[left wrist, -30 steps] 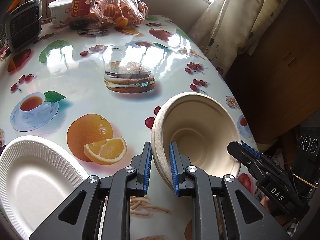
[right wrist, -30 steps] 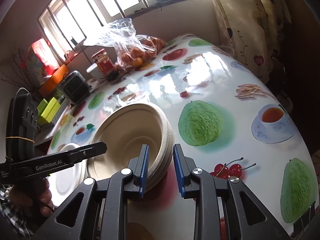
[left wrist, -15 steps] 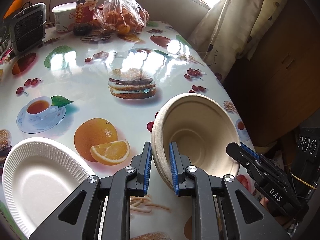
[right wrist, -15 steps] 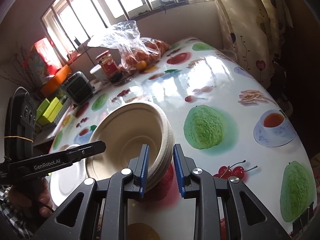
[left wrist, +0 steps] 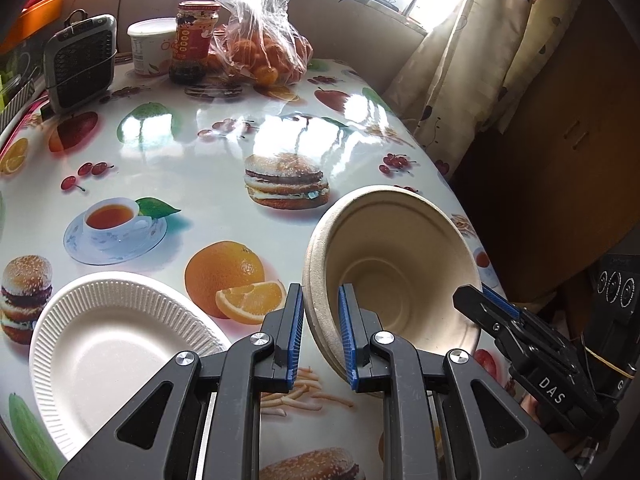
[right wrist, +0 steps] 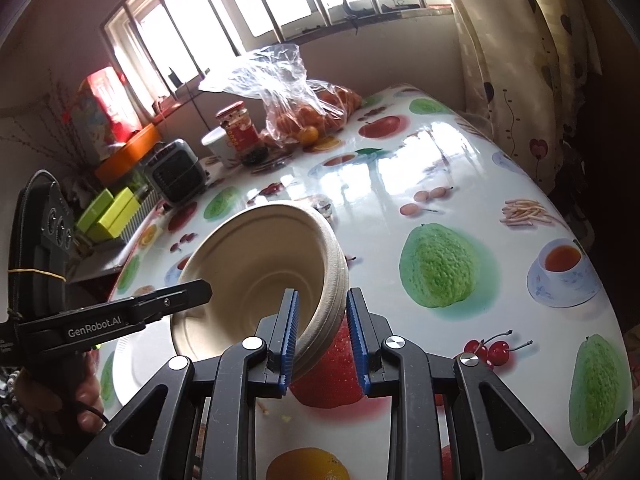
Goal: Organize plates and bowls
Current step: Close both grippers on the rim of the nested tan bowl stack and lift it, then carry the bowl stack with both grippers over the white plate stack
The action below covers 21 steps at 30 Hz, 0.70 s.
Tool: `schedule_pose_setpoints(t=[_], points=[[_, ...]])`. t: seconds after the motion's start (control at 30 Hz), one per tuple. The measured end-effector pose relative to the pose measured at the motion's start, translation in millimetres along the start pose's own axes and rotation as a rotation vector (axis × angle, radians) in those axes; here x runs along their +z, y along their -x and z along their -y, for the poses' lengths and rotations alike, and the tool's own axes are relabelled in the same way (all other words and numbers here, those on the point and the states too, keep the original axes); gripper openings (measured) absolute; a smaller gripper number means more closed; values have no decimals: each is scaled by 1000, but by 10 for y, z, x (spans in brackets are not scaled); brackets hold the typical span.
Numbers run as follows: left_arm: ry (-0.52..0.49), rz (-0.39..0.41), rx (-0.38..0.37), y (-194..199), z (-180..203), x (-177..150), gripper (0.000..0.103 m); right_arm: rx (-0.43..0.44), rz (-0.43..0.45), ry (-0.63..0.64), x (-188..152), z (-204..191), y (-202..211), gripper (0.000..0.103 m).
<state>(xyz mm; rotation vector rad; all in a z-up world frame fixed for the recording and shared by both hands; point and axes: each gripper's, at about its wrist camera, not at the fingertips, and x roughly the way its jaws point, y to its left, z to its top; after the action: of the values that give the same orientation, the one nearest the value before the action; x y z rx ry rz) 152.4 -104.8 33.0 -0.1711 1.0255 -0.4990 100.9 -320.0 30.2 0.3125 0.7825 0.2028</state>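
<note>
A stack of tan paper bowls [left wrist: 392,264] is held tilted above the table between both grippers. My left gripper [left wrist: 320,332] is shut on the stack's near-left rim. My right gripper [right wrist: 322,336] grips the opposite rim of the same bowls [right wrist: 260,272]; its jaws stand slightly wider, with a small gap at the outer pad. A white ribbed paper plate [left wrist: 108,356] lies on the table at lower left in the left wrist view, and shows under the bowls in the right wrist view [right wrist: 136,360].
The oval table [left wrist: 168,160] has a glossy fruit-print cloth. At its far end stand a bag of oranges [left wrist: 264,52], a red-labelled jar [left wrist: 194,40], a white tub [left wrist: 150,46] and a small grey heater [left wrist: 80,60]. Curtains [left wrist: 472,60] hang at right.
Both grippers have lifted the bowl stack higher and tilted it more upright. The right gripper's jaws have widened slightly. The white plate has not moved.
</note>
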Motion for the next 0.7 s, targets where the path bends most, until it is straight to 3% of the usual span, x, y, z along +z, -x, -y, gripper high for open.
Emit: schedule_pose_setpoints(t=[0.7], points=[[54,71,57,416,-350,-175,19,64,-24,78,-76,-484,-99,24]])
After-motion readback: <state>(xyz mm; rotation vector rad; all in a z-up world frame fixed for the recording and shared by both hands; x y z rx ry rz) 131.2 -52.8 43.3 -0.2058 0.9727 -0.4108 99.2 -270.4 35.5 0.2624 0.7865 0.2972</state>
